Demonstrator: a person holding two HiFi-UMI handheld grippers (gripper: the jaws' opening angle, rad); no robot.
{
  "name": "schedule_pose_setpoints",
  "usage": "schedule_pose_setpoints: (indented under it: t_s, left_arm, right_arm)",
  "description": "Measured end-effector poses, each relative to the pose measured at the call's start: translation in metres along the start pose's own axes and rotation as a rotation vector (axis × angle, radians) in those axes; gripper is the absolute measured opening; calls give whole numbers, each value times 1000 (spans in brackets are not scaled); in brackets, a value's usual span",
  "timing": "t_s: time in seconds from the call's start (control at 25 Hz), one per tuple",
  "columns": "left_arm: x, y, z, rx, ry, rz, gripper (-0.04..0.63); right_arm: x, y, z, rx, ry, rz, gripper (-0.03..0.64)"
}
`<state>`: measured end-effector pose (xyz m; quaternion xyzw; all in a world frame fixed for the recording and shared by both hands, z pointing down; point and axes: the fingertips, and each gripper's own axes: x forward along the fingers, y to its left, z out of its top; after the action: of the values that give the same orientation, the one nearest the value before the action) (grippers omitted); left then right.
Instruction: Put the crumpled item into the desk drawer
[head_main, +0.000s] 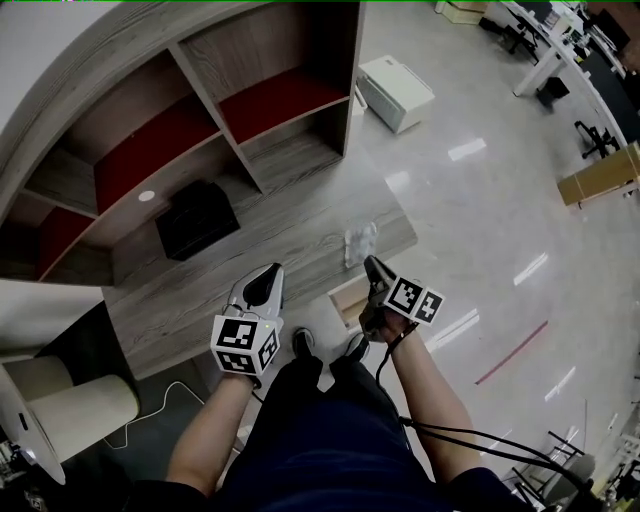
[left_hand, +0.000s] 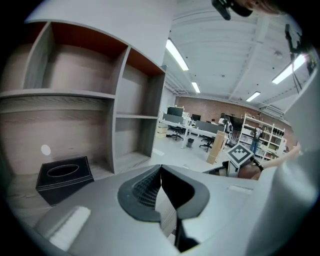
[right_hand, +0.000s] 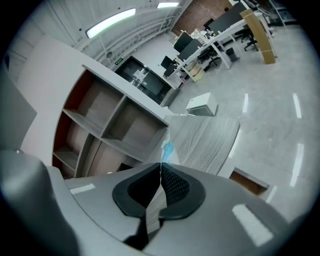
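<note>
The right claw (right_hand: 161, 164) is pinched shut at the tips. The crumpled item (right_hand: 168, 146), a white scrap with a touch of blue, sticks out from where the tips meet, up over the right end of the desk (head_main: 290, 235). The left claw (left_hand: 160, 166) has its tips together too, with nothing between them, and it hangs in front of the desk's edge further to the left. The drawer (head_main: 349, 299) stands pulled out under the front edge of the desk, just below the right claw and between the two claws as seen from above. A black tissue box (head_main: 197, 219) sits further back on the desk, close to the shelves (head_main: 215, 95), which rise behind it with wood-grain boards and red backs. Past the end of the desk, a small white cabinet (head_main: 397, 92) stands on the shiny floor.
</note>
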<state>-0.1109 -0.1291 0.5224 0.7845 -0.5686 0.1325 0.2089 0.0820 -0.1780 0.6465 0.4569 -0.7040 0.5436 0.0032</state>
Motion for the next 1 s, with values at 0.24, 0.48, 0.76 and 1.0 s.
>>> schedule_pose_setpoints:
  t_s: [0.24,0.48,0.76,1.0]
  left_arm:
    - [11,-23,16,28,-29,-62,5]
    - [16,-44,34,46,-65,-114,5]
    - [20,-67,34,46,-77,-172,5]
    - [23,-79,32,42,-74,-213,5]
  right_arm:
    - [-42,14,20,-163,-52,-24,12]
    - [-84,40,43,-328,-127,-45,12]
    - [-121,56,57,-476,-201,-98,11]
    - [-146,58,61,-539,-240,-139,11]
